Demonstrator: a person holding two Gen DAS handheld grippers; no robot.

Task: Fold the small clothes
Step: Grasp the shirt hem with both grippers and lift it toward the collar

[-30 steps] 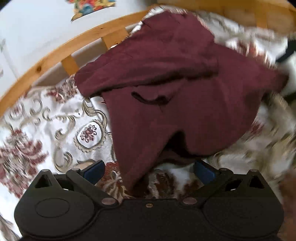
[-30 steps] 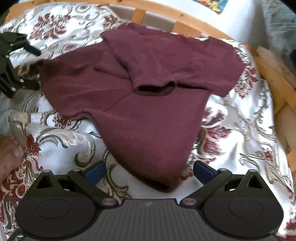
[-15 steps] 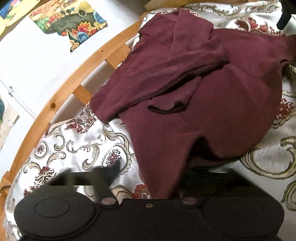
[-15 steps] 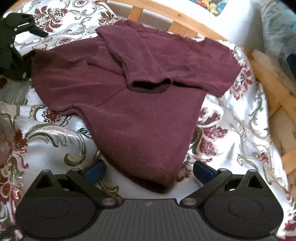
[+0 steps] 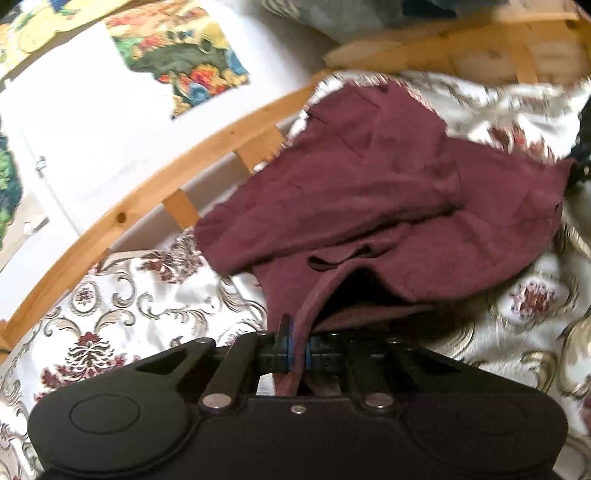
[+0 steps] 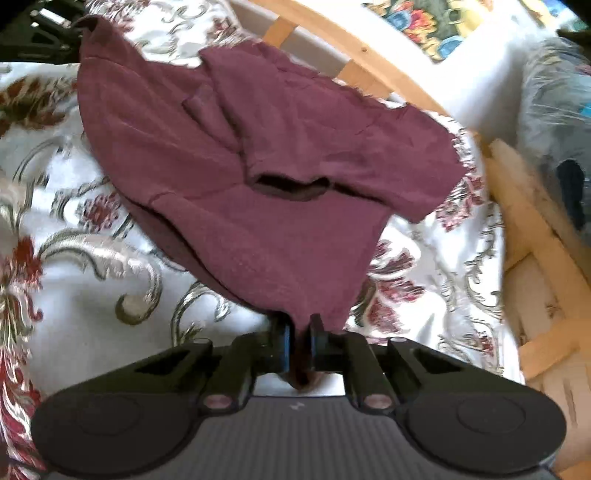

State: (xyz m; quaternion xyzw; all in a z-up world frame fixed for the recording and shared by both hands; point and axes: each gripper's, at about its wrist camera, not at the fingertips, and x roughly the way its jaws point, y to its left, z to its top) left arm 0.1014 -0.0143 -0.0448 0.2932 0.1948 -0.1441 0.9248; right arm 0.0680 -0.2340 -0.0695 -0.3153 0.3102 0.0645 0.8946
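Note:
A small maroon t-shirt (image 5: 369, 206) lies partly folded on a floral bedspread, one sleeve turned over its body. My left gripper (image 5: 297, 349) is shut on a bottom hem corner of the shirt, and the cloth rises into its jaws. In the right wrist view the same maroon shirt (image 6: 266, 177) spreads ahead, and my right gripper (image 6: 299, 341) is shut on the other bottom hem corner. The left gripper (image 6: 44, 33) shows as a dark shape at the shirt's far left corner.
The white bedspread (image 5: 140, 306) with red and gold flowers covers the bed. A wooden bed rail (image 5: 155, 199) curves behind the shirt, with a white wall and a colourful picture (image 5: 177, 55) beyond. Wooden slats (image 6: 535, 236) and a grey bundle (image 6: 554, 92) lie to the right.
Both grippers were open near the shirt's bottom hem. Both have closed on the hem corners, and the hem is lifted off the bedspread.

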